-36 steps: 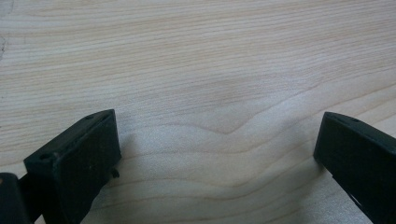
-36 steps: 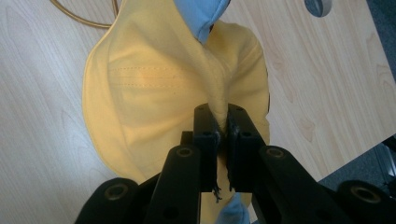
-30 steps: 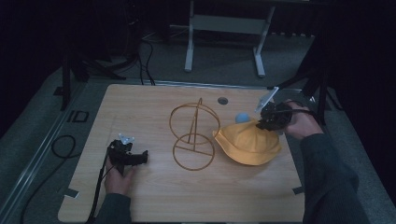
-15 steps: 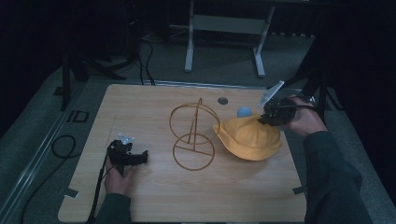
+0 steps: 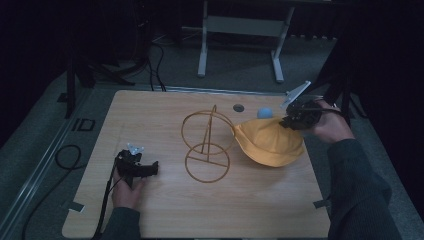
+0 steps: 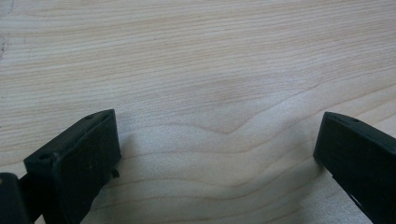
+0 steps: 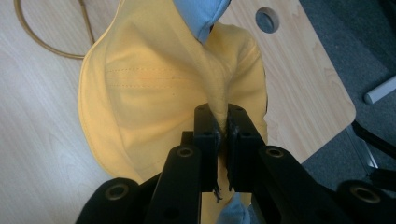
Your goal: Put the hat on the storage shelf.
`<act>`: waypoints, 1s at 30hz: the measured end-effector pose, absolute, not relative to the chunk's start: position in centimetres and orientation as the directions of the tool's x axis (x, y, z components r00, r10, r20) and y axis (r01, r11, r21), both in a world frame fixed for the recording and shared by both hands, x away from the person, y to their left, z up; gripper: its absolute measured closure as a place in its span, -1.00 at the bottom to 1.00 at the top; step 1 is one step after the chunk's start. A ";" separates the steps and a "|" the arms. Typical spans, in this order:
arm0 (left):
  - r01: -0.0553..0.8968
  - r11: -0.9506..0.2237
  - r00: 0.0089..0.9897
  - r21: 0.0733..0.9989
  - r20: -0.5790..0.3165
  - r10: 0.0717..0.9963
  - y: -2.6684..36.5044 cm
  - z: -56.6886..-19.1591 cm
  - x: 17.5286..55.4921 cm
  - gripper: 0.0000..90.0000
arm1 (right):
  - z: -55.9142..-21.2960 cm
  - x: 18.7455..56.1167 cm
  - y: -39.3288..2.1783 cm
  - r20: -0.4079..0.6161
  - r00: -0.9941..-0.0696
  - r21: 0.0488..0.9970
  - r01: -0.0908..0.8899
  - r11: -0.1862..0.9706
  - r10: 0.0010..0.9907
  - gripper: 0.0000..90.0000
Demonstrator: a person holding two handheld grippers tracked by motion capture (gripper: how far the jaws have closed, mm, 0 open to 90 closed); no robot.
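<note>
We had the right gripper (image 7: 223, 133) clamped on a fold of the yellow hat (image 5: 270, 142), its edge raised just right of the wire stand (image 5: 207, 145), which we judged its likely destination. The hat was not yet on it. Our left gripper (image 5: 135, 167), well left of the stand, rested with jaws wide on the table (image 6: 210, 60).

Yellow hat (image 5: 270, 142) — light blue patch; gold wire stand (image 5: 207, 145); pale wood-grain table (image 5: 150, 110) — black tongs (image 7: 223, 123).
</note>
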State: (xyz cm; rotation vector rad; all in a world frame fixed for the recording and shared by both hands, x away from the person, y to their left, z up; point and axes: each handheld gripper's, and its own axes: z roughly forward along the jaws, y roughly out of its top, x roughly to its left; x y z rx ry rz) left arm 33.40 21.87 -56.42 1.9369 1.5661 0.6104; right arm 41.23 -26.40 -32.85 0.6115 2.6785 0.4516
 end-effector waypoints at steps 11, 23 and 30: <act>0.718 -0.153 0.210 0.679 -0.002 0.978 21.9 -56.4 33.4 -0.99 | -32.0 41.5 -26.6 -0.269 -0.816 0.413 0.383 0.826 0.512 0.88; 0.718 -0.153 0.210 0.680 -0.002 0.978 21.9 -56.4 33.4 -0.99 | -31.1 41.7 -26.7 -0.277 -0.793 0.438 0.398 0.806 0.542 0.88; 0.717 -0.153 0.210 0.680 -0.002 0.978 21.9 -56.4 33.4 -0.99 | -30.6 41.8 -26.8 -0.279 -0.782 0.452 0.406 0.795 0.558 0.88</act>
